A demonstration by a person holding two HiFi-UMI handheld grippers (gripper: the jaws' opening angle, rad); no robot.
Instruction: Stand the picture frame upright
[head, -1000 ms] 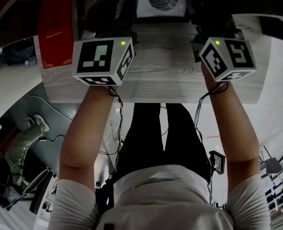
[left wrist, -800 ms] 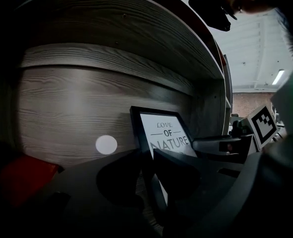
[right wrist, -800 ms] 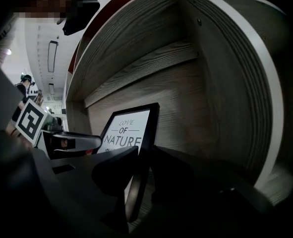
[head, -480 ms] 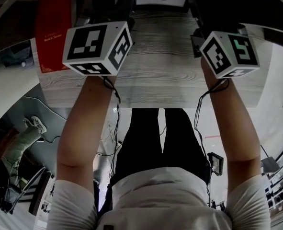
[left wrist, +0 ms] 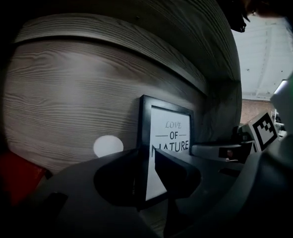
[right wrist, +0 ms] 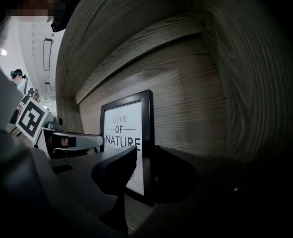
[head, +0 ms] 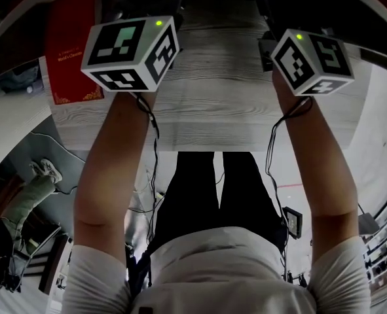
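Biggest worry here, imo: the black-bordered picture frame with the white "Love of Nature" print [left wrist: 172, 133] was standing upright, but both sets of fingers were right around it. The left gripper [left wrist: 146, 166] had the frame's left border between its fingers and the right gripper [right wrist: 145, 165] had the right border between its own. Both pairs had just been opening. The gap was narrow, with a sliver of white print showing beside each border, and the pads looked to be off the border rather than pinching it. So the frame seemed to be standing on its own.

If either hand backed out crooked, an inner finger could catch the border and drag the frame forward onto its face. If one side cleared and the other snagged, it would twist. I also couldn't see any stand behind it, or whether it touched the grey wood-grain back panel [left wrist: 72, 98] just beyond the fingertips, so how steady it was is anyone's guess.

Pose: both bare forearms [head: 111, 169] reached straight out, about parallel, over the grey wood-grain tabletop [head: 219, 103]. The grippers aimed at the panel and tipped a little downward, with the black-and-white marker cubes [head: 131, 54] up top. A red booklet with gold lettering [head: 75, 38] lay well outside the left fingers, out of the way.
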